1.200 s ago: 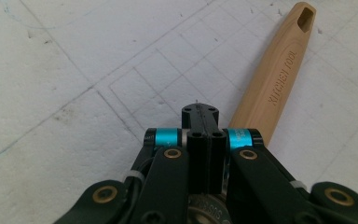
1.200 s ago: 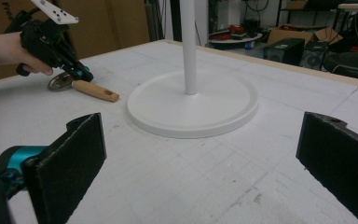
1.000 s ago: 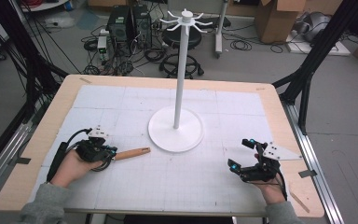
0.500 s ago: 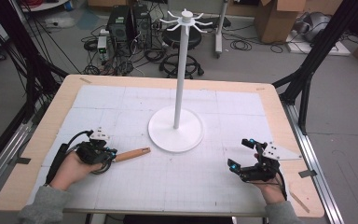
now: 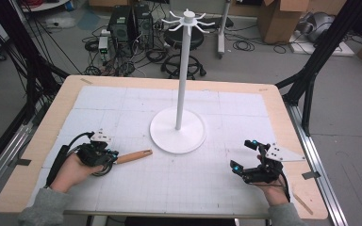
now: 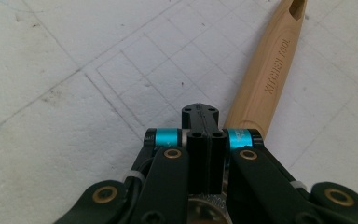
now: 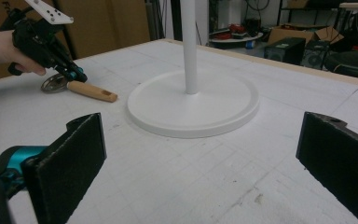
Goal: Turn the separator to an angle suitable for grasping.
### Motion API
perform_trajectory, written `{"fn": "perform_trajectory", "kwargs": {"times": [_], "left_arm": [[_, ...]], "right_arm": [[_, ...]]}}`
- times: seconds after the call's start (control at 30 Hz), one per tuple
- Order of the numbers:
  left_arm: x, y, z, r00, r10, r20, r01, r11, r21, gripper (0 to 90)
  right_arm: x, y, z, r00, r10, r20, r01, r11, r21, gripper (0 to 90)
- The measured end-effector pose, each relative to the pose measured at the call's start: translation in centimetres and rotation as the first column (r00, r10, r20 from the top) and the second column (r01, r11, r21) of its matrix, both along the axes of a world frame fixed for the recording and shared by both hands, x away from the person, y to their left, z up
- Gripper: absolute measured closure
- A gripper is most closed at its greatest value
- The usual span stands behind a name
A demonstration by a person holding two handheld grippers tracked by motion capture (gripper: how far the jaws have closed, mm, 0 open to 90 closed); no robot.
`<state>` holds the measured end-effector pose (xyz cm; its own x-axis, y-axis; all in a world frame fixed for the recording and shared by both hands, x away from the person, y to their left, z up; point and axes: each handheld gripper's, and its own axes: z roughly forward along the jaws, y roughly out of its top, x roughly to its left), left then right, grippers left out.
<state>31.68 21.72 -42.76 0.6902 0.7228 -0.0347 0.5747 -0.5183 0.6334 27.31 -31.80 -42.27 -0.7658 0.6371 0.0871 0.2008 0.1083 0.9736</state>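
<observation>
A kitchen tool with a wooden handle (image 5: 134,156) lies on the white mat, left of the stand. Its handle (image 6: 270,70) reads "KITCHEN TOOL", and it has a metal head (image 7: 53,85). My left gripper (image 5: 114,155) is shut, jaws pressed together with nothing showing between them. Its tips (image 6: 205,112) sit just above the tool's neck, with the handle running out beside them. My right gripper (image 5: 243,155) rests at the right front of the table, open wide and holding nothing. Its pads (image 7: 81,154) frame the white stand's round base (image 7: 223,112).
The white stand has a tall pole (image 5: 183,75) topped with radial hooks (image 5: 188,19), and its base (image 5: 162,136) sits mid-table. The table's wooden edge (image 5: 283,117) borders the gridded mat. Beyond the table are computers, cables and boxes on the floor.
</observation>
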Motion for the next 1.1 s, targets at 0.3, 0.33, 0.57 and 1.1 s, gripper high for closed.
{"fn": "perform_trajectory", "kwargs": {"times": [0.3,0.33,0.57,1.1], "left_arm": [[0.1,-0.1,0.1,0.9984,-0.003,0.056,0.004,1.0,-0.008,90.0],[0.1,0.0,0.3,0.9976,-0.003,0.069,0.005,0.9998,-0.017,90.0],[-0.2,0.4,1.4,0.9925,-0.016,0.121,0.027,0.9956,-0.089,90.0],[-1.2,0.0,3.4,0.9696,-0.112,0.217,0.149,0.9752,-0.163,76.2]], "right_arm": [[0.0,0.0,0.0,1.0,0.001,0.001,-0.001,1.0,-0.004,0.6],[0.0,0.0,0.0,1.0,0.001,0.0,-0.001,1.0,-0.002,0.6],[0.0,0.0,0.0,1.0,0.002,0.0,-0.002,1.0,-0.005,0.6],[0.1,0.0,0.0,1.0,0.009,0.001,-0.009,1.0,0.008,0.6]]}}
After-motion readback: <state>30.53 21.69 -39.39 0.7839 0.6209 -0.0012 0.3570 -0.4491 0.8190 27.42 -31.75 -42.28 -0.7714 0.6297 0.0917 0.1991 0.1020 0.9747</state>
